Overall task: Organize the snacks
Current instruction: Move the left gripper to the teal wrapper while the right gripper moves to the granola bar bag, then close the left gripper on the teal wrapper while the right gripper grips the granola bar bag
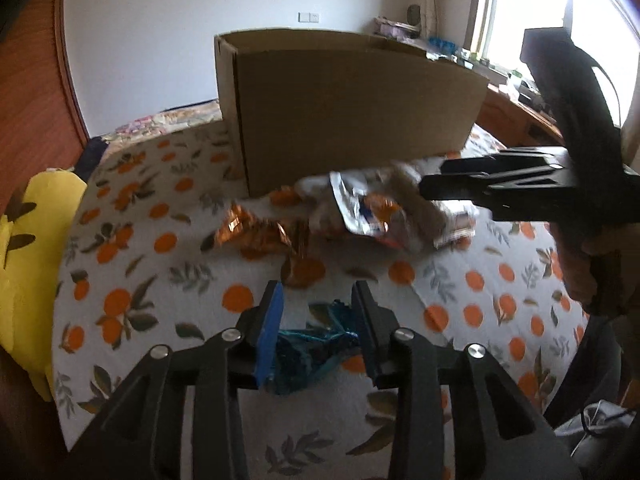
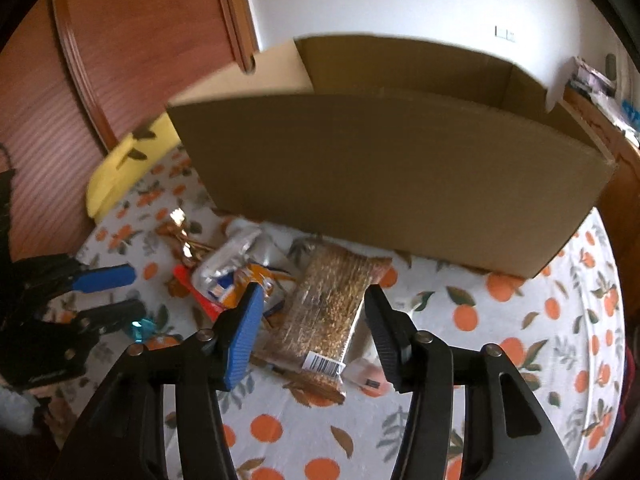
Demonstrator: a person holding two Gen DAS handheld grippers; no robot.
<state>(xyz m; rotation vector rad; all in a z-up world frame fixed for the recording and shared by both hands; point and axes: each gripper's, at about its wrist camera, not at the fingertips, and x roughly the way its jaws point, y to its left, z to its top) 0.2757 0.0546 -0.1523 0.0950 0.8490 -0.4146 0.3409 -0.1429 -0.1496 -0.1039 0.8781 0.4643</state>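
Observation:
An open cardboard box (image 1: pixel 352 112) (image 2: pixel 392 184) stands at the far side of the table. In front of it lies a pile of snacks: orange foil wrappers (image 1: pixel 260 232) (image 2: pixel 180 232), a silver bag (image 1: pixel 360 208) (image 2: pixel 228 260) and a clear pack of brown grain bars (image 2: pixel 328 312). My left gripper (image 1: pixel 318 304) (image 2: pixel 134 294) is open, its fingers on either side of a blue foil wrapper (image 1: pixel 312 340) (image 2: pixel 140 326) that lies on the cloth. My right gripper (image 2: pixel 314 312) (image 1: pixel 432 184) is open low over the grain bar pack, which lies between its fingers without touching the pads.
The round table wears a white cloth with an orange fruit print (image 1: pixel 168 264) (image 2: pixel 540 320). A yellow cushion (image 1: pixel 32 260) (image 2: pixel 124 164) sits past the left edge. A wooden door (image 2: pixel 120 40) and a cluttered window sill (image 1: pixel 460 52) are behind.

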